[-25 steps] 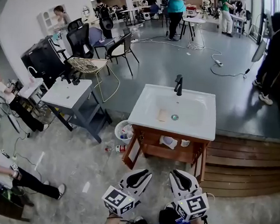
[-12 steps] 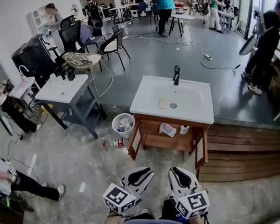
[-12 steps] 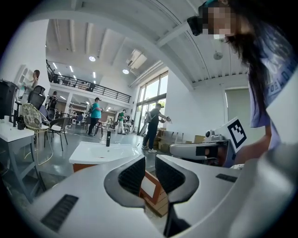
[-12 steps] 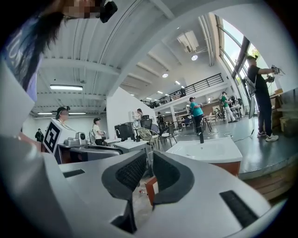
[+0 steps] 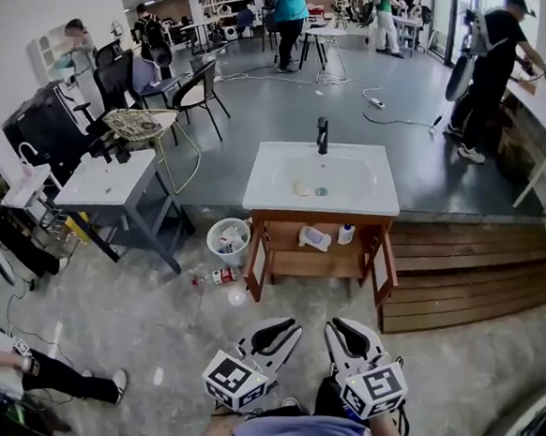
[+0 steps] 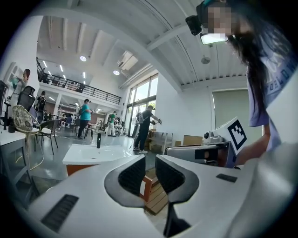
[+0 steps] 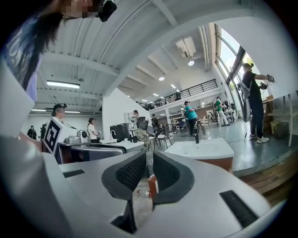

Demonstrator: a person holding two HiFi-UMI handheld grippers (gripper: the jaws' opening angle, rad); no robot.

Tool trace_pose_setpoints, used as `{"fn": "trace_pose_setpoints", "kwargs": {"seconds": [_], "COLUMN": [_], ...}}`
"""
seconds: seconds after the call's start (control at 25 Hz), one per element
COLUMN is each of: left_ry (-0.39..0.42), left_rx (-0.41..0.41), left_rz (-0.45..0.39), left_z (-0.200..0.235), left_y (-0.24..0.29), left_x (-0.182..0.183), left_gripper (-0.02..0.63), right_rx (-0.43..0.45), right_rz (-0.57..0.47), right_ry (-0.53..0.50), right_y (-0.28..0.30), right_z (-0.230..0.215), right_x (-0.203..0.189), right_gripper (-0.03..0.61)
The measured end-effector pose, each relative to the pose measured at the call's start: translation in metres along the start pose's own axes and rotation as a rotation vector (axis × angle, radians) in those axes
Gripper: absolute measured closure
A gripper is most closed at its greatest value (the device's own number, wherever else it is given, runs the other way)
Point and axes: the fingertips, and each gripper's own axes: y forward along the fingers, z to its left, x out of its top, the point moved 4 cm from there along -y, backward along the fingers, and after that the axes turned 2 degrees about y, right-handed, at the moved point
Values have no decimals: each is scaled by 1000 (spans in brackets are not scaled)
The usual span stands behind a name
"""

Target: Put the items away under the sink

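The white sink [image 5: 323, 179] stands on a wooden cabinet whose two doors [image 5: 256, 258] hang open. On its shelf lie a white pouch [image 5: 315, 237] and a small white bottle [image 5: 346, 233]. A bottle [image 5: 214, 276] lies on the floor left of the cabinet. My left gripper [image 5: 288, 328] and right gripper [image 5: 335, 328] are held side by side, well short of the cabinet, pointing at it. Each has its jaws drawn together to a thin slit with nothing between. The left gripper view shows the left gripper [image 6: 150, 174] and the sink [image 6: 93, 153] beyond; the right gripper view shows the right gripper [image 7: 149, 174] and the sink [image 7: 200, 148].
A white waste basket [image 5: 226, 240] stands left of the cabinet. Wooden steps [image 5: 457, 264] run off to its right. A second sink unit [image 5: 106, 180] and chairs are at the left. People stand at the back and sit at the far left.
The view has drawn back from the sink, which now looks smaller and higher in the picture. More of the cabinet's inside shows. Both grippers stay side by side, jaws unchanged.
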Motion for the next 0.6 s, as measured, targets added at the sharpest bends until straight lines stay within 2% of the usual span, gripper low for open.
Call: {"fn": "trace_pose_setpoints", "kwargs": {"seconds": [0.24,0.6], "left_ry": [4,20], "left_rx": [-28,-43], "left_rz": [-2,-6], "left_z": [-17,-29], "left_y": [-19,-30], "left_x": [-5,-12], "left_gripper": [548,548], "right_rx": [-14,-23], "right_rz": [-9,-2], "right_ry": [3,-11], "right_y": [-17,-28], "right_z": [23,35], "right_x": [-7,-18], "right_gripper": [520,522]}}
